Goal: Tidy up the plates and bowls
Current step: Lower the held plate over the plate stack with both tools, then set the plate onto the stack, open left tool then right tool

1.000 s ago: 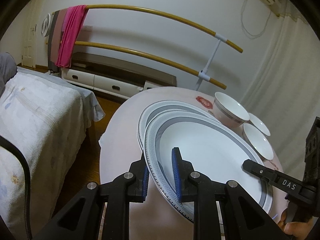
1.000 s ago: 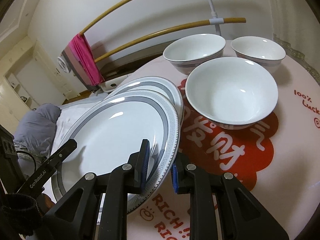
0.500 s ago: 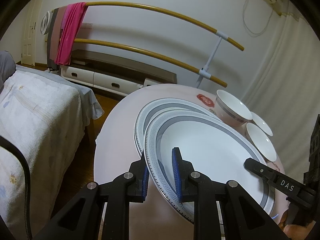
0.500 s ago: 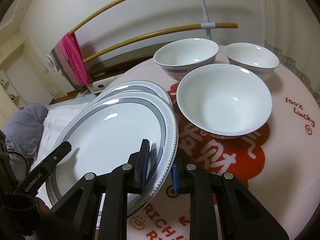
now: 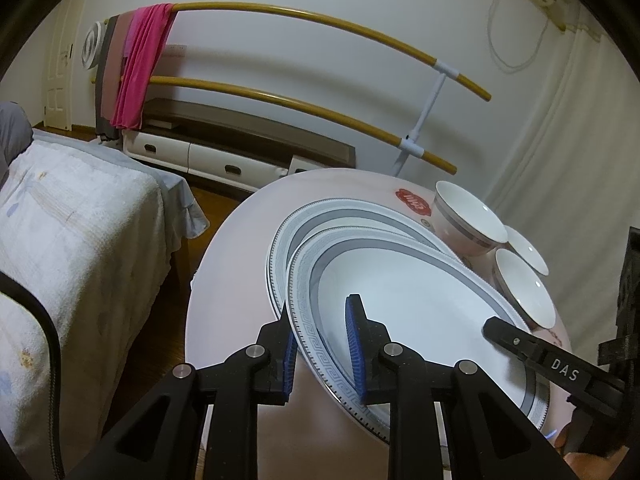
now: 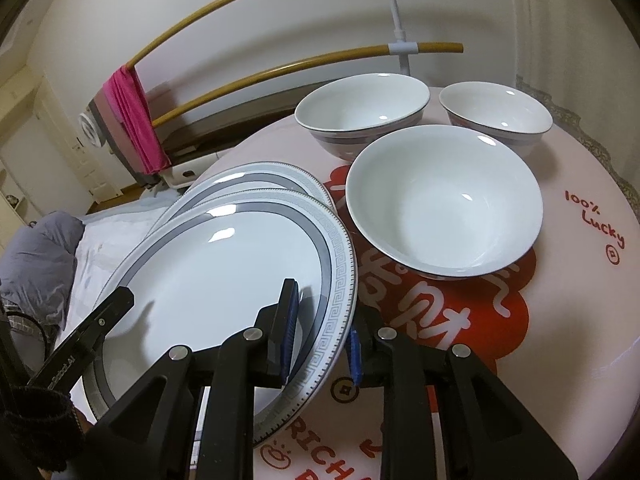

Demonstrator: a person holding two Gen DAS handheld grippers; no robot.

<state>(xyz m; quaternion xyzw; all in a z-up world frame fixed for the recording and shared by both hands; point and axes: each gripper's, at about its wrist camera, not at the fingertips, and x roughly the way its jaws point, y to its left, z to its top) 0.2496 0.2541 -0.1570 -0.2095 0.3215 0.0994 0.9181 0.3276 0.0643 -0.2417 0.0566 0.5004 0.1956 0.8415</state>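
A white plate with a grey patterned rim point(image 5: 416, 312) point(image 6: 224, 276) lies over a matching second plate point(image 5: 320, 220) point(image 6: 256, 176) on the round table. My left gripper point(image 5: 322, 354) straddles the top plate's near rim, jaws apart around it. My right gripper point(image 6: 322, 334) straddles the opposite rim, jaws also apart. Each gripper's finger shows in the other's view. Three white bowls stand beyond: a large one point(image 6: 444, 208), and two behind it point(image 6: 364, 108) point(image 6: 496, 114).
The table point(image 6: 580, 300) has a pink cover with red print. A bed point(image 5: 68, 232) lies to the left of it. A rail rack with a pink cloth point(image 5: 140, 64) and a low cabinet point(image 5: 224, 152) stand at the wall.
Both grippers' jaws have widened around the top plate's rim. The top plate has settled lower over the second plate, and both cameras have shifted slightly.
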